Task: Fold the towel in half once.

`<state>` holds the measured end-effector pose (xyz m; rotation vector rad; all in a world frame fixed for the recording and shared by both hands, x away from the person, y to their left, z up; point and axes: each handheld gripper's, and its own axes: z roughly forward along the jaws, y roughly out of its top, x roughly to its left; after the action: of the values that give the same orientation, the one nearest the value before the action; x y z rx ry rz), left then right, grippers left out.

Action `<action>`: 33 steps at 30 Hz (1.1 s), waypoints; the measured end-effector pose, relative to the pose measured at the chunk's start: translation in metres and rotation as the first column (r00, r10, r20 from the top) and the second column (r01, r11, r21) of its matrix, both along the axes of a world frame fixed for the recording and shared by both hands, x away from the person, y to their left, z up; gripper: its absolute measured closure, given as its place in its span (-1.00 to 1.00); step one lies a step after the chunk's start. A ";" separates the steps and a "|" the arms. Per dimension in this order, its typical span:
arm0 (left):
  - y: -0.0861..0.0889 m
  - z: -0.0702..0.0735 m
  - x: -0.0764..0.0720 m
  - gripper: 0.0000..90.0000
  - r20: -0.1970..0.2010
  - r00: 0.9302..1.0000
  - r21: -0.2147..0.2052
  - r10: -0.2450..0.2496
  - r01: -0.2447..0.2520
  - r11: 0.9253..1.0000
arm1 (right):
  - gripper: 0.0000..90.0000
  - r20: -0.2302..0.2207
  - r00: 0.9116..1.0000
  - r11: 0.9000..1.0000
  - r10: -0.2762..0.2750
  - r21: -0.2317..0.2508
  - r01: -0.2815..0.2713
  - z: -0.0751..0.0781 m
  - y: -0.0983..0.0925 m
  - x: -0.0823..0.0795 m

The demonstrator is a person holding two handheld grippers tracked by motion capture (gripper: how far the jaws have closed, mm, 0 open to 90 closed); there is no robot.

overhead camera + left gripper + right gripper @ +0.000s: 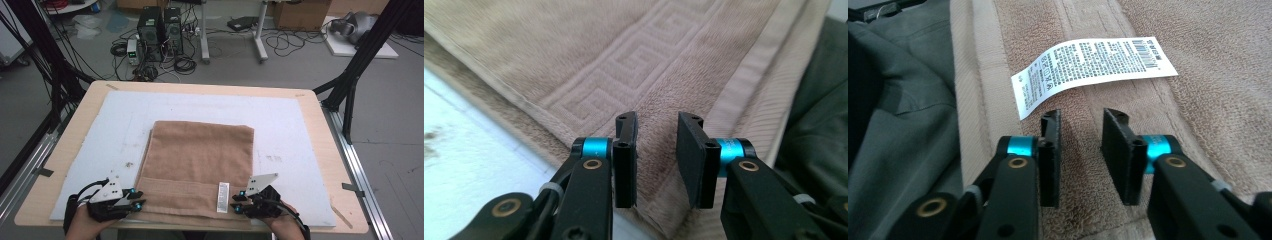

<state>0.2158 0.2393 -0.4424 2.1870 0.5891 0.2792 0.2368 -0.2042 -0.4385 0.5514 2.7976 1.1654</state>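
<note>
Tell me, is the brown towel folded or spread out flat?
Folded. The towel shows a second layer's edge sticking out along its left side, and the left gripper view shows stacked layers at the corner.

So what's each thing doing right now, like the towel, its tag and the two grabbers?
Brown towel: folded, lying flat on the white mat.
White care label: lying flat on the towel's near end.
Left gripper: jaws open, at the towel's near left corner, nothing pinched.
Right gripper: jaws open, beside the label, nothing pinched.
</note>
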 end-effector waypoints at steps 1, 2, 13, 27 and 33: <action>-0.002 -0.003 0.001 0.63 -0.001 1.000 0.003 -0.008 0.008 1.000 | 0.68 -0.004 1.000 1.000 -0.002 0.000 0.002 0.000 0.001 0.000; -0.002 -0.003 0.002 0.75 0.007 1.000 -0.003 -0.011 0.011 1.000 | 0.68 -0.004 1.000 1.000 -0.002 0.000 0.002 0.000 0.001 0.000; 0.004 0.019 -0.004 0.94 0.060 0.998 -0.061 0.021 -0.017 0.998 | 0.92 0.047 0.999 0.998 0.019 0.061 -0.022 0.028 -0.004 -0.003; 0.015 0.022 -0.026 0.76 0.037 0.999 -0.079 0.014 -0.012 0.997 | 0.57 0.022 0.997 0.996 0.078 0.050 -0.079 0.037 -0.001 -0.019; 0.014 0.011 -0.021 0.48 0.026 0.999 -0.031 0.025 -0.024 0.999 | 0.33 0.030 1.000 0.998 0.000 0.057 -0.001 0.028 -0.003 -0.001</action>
<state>0.1952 0.2533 -0.4314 2.1446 0.6019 0.3098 0.2360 -0.2076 -0.4101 0.5326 2.7474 1.2462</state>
